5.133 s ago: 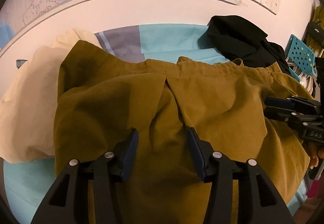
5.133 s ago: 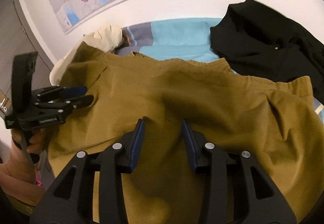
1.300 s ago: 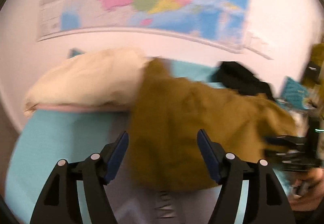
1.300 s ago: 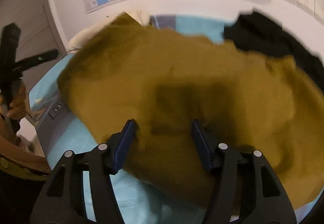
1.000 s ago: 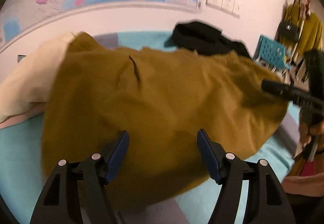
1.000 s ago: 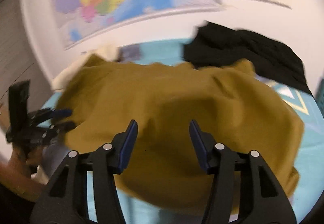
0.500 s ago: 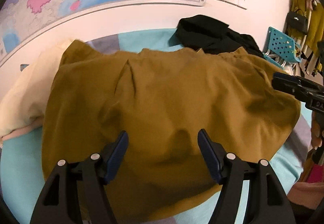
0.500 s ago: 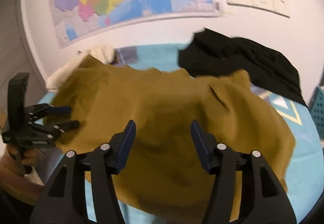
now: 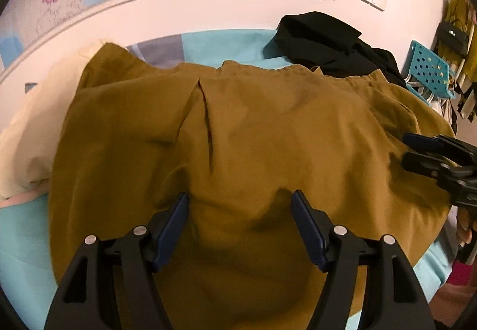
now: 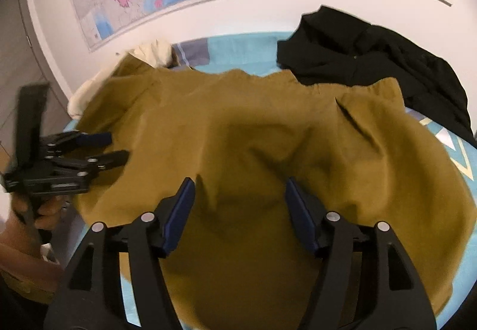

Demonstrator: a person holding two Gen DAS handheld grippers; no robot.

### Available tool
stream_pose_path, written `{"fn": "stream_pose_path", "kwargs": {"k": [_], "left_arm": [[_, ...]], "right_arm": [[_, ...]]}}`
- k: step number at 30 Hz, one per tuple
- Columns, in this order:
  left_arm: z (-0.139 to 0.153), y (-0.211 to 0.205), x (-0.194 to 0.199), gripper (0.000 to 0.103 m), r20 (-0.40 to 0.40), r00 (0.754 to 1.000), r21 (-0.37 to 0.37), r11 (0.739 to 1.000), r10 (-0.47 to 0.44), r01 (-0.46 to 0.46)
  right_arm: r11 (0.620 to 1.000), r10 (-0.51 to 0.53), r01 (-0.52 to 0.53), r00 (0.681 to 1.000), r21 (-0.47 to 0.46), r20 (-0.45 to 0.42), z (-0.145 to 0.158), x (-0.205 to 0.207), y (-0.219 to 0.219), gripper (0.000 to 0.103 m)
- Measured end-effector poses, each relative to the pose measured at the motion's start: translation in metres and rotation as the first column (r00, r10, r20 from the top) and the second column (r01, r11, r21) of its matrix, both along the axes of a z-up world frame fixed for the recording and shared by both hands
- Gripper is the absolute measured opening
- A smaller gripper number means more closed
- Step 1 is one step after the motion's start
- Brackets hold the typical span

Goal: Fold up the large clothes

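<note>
With both jaws wide and empty over the garment (image 9: 253, 136), right's just widened, probably best pinching near hem below, lifting evenly.

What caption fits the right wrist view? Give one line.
Open right gripper above mustard garment spread on bed; black clothing behind.

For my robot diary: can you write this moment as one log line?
olive garment: spread on bed | left gripper: open | right gripper: open, jaws just widened, holding nothing
</note>
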State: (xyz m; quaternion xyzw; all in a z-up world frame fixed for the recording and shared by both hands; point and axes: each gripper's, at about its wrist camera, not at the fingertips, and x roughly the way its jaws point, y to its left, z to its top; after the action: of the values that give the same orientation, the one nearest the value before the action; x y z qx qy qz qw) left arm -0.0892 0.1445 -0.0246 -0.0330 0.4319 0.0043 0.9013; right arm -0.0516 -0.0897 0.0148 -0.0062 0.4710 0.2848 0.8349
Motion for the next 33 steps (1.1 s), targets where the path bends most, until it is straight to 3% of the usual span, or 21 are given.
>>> {"fn": "stream_pose_path", "kwargs": {"k": [6,10,12,15,20,22,25,27,33], "left_arm": [[0.007,0.015,-0.008,0.068,0.012,1.000,-0.105,0.994,0.011,-0.010],[0.022,0.024,-0.033,0.068,0.068,0.997,-0.112,0.994,0.027,-0.019],[0.028,0.033,-0.049,0.068,0.094,0.995,-0.157,0.988,0.025,-0.010],[0.033,0.043,-0.073,0.068,0.113,0.993,-0.210,0.978,0.031,-0.007],[0.029,0.046,-0.111,0.068,0.103,0.995,-0.244,0.970,0.018,0.007],[0.025,0.044,-0.121,0.068,0.097,0.995,-0.271,0.962,0.005,0.022],[0.017,0.041,-0.135,0.069,0.082,0.996,-0.317,0.947,-0.019,0.044],[0.010,0.039,-0.141,0.070,0.065,0.997,-0.366,0.929,-0.032,0.054],[-0.020,0.038,-0.126,0.071,0.008,0.999,-0.497,0.867,-0.040,0.038]], "right_arm": [[0.980,0.196,-0.200,0.974,0.024,0.112,0.035,-0.042,0.024,0.067],[0.927,0.374,-0.374,0.915,-0.029,0.154,0.039,-0.077,0.061,0.068],[0.898,0.440,-0.434,0.881,-0.074,0.173,0.035,-0.090,0.080,0.068],[0.862,0.505,-0.486,0.846,-0.141,0.172,0.025,-0.099,0.105,0.067],[0.757,0.642,-0.569,0.738,-0.323,0.206,0.001,-0.120,0.144,0.066],[0.733,0.661,-0.567,0.723,-0.375,0.200,-0.010,-0.120,0.156,0.056],[0.752,0.638,-0.551,0.745,-0.362,0.195,-0.014,-0.109,0.155,0.030],[0.796,0.596,-0.550,0.786,-0.253,0.166,-0.003,-0.092,0.146,0.018],[0.861,0.509,-0.501,0.850,-0.094,0.134,0.017,-0.067,0.132,0.013]]}}
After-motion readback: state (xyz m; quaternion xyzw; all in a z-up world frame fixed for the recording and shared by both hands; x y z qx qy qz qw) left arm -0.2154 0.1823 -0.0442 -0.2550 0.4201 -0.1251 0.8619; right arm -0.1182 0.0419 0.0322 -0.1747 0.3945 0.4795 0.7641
